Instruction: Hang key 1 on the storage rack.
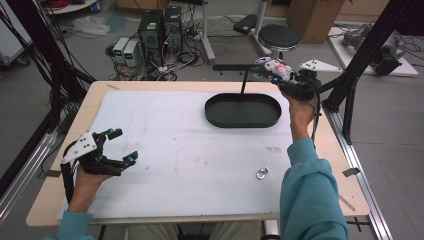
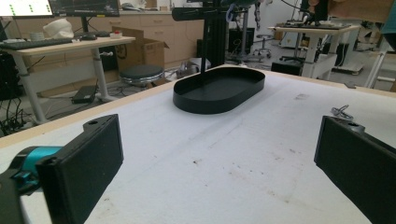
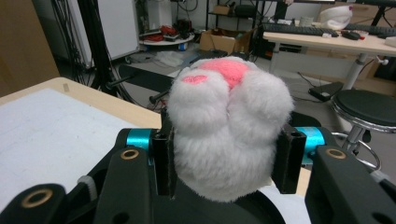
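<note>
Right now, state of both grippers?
Left gripper: open, nothing between the jaws.
Right gripper: closed on the white plush toy with pink patches, held beyond the black tray.

You are holding your left gripper low at eight o'clock, jaws gaping wide apart. Your right gripper is reaching out at one o'clock, jaws pressing inward, forearm stretching forward.

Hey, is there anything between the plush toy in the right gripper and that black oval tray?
Nothing visible blocks it. The right gripper holds the white and pink plush toy past the far right end of the black oval tray. The thin black post rising at the tray's far rim stands to the toy's left.
</note>
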Motion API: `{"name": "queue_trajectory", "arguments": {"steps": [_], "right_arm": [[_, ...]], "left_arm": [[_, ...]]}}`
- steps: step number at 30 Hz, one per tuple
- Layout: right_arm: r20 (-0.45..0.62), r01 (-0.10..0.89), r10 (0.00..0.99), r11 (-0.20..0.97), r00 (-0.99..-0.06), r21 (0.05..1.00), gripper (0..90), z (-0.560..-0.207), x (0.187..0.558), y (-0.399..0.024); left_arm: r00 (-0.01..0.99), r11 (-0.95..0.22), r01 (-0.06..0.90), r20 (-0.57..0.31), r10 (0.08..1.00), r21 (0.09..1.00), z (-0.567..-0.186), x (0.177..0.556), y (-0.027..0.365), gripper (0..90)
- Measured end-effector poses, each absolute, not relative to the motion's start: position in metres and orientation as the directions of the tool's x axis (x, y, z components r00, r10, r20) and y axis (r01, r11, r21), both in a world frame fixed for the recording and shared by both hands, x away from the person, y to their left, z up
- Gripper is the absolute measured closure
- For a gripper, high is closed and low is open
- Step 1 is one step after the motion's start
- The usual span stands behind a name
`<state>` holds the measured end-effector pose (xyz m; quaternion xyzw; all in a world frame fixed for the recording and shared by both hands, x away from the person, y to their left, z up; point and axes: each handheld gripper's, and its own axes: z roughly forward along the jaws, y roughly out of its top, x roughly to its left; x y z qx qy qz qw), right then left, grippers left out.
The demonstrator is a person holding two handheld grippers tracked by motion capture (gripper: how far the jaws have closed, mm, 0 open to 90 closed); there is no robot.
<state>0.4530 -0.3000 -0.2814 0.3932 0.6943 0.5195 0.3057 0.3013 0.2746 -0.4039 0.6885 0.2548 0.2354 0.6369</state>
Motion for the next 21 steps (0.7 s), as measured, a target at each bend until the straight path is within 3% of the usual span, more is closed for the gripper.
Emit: {"name": "queue_trajectory", "arguments": {"steps": [21], "right_arm": [[-0.056,0.262,0.848,0.225,-0.528,0.938,53.1,-0.297,0.441,-0.315]], "left_arm": [[0.750,-0.056,0.059,-0.007,0.661,0.997,-0.410,0.301,0.277,1.7]]}}
